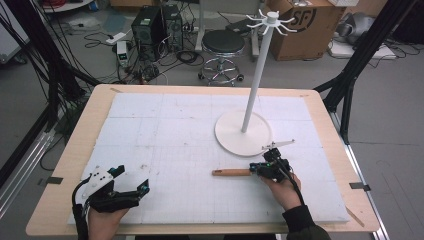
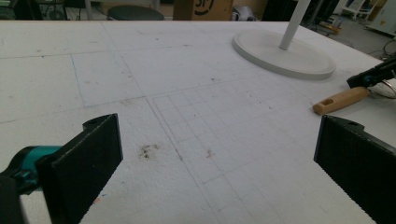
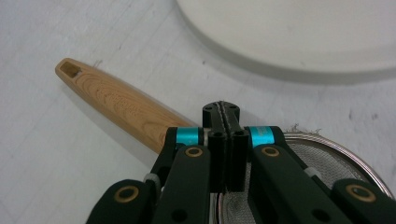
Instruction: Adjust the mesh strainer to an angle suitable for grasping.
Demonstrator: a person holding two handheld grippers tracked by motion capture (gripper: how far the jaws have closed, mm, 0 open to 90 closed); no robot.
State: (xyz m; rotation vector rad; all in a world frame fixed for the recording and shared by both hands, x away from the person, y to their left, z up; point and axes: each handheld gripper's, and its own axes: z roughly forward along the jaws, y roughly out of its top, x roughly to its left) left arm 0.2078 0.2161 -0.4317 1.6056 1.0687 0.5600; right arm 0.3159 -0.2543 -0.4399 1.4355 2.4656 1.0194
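Note:
A strainer lies on the white foam mat, its wooden handle [image 1: 230, 172] pointing left, just in front of the white hook stand's round base [image 1: 243, 134]. My right gripper [image 1: 265, 167] sits where handle meets bowl. In the right gripper view its jaws [image 3: 222, 114] are pressed together over that junction, with the handle [image 3: 116, 102] running off to the upper left and the wire mesh [image 3: 322, 156] beneath on the right. My left gripper [image 1: 132, 179] rests at the front left, wide open and holding nothing [image 2: 217, 158]. From there the handle [image 2: 338, 100] shows far right.
The stand's pole [image 1: 255, 75] rises to a ring of white hooks [image 1: 271, 20]. The mat [image 1: 165, 130] covers a wooden table [image 1: 75, 150]. Beyond the table stand a black stool [image 1: 223, 45], computer towers and a cardboard box [image 1: 307, 25].

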